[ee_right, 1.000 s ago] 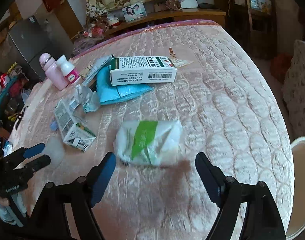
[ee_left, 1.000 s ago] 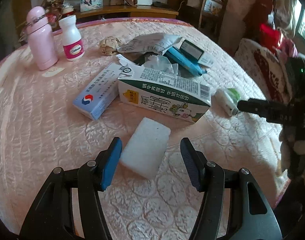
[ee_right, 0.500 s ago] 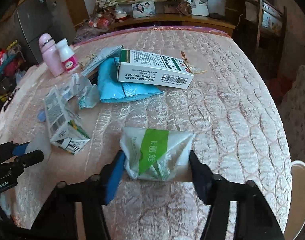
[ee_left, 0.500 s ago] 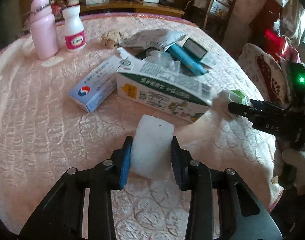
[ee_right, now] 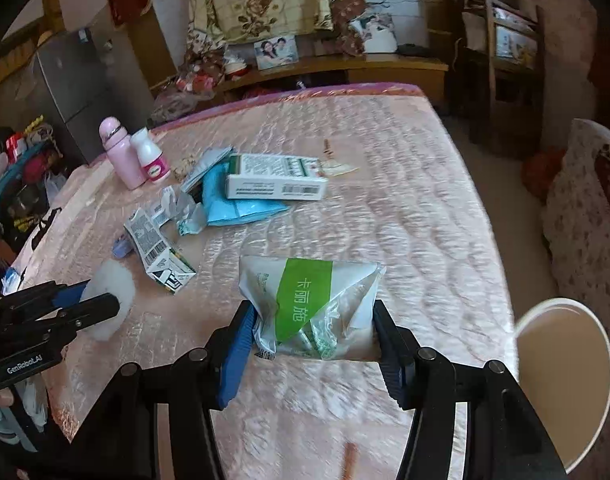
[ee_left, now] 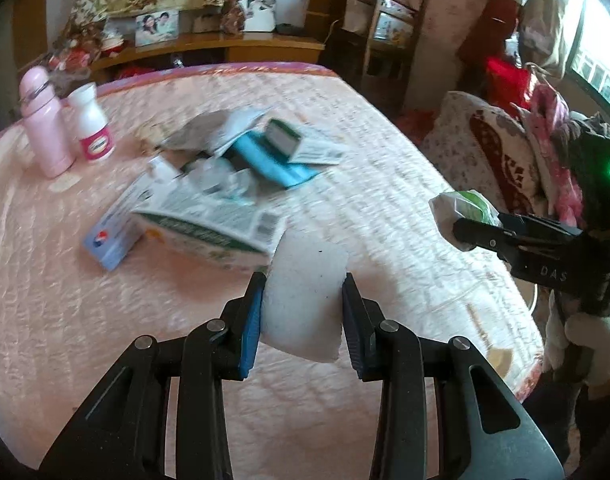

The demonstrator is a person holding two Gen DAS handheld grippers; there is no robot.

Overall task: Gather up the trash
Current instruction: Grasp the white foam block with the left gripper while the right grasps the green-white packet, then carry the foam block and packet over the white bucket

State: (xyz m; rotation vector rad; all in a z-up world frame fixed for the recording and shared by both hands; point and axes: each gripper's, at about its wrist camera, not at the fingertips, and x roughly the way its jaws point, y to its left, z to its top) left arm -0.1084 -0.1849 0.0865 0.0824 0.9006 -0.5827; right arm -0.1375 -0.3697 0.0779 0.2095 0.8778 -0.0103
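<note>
Pink quilted tabletop (ee_left: 385, 168), littered. Left gripper (ee_left: 301, 312): a white foam block (ee_left: 303, 300) is being clamped between the fingers. Right gripper (ee_right: 313, 336): a green-banded plastic packet (ee_right: 309, 300) is being pinched. Both pieces are being carried above the cloth; a second ago they were lying flat between spread fingers. Still uncollected: milk carton (ee_left: 209, 228), blue-and-white box (ee_left: 113, 236), blue pouch (ee_right: 233, 200), white-and-green box (ee_right: 277, 180). White bin rim (ee_right: 561, 380) is being approached, seemingly.

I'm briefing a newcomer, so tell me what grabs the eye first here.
The left gripper clamps a white foam block at bottom centre above the pink quilted bedspread. The right gripper pinches a crinkled white plastic packet with a green band. Behind lies a litter pile around a blue pouch.
</note>
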